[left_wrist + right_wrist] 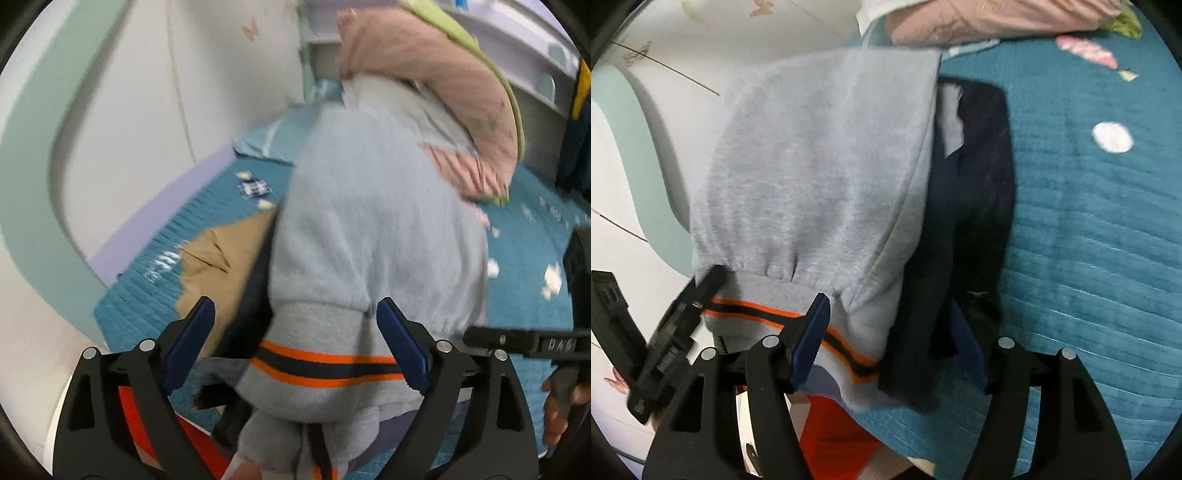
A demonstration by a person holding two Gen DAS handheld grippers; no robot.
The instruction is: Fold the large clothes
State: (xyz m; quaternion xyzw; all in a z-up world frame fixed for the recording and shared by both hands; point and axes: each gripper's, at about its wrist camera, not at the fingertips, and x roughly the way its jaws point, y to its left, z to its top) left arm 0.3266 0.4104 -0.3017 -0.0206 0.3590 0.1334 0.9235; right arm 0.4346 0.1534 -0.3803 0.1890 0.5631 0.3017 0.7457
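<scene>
Left fingers [295, 343] spread wide, the grey sweatshirt [369, 221] hem between them, ungripped. Right fingers [890, 336] equally wide, sweatshirt and dark garment [975, 206] between.

The grey sweatshirt [369, 221] covers most of the tan garment [214, 266] and much of the teal bedspread [524, 258]. Its lower hem runs off the bottom edge in the left wrist view. The navy garment [971, 229] is partly tucked beneath it (shape unclear). Motion blur softens the bedspread's small prints.
</scene>
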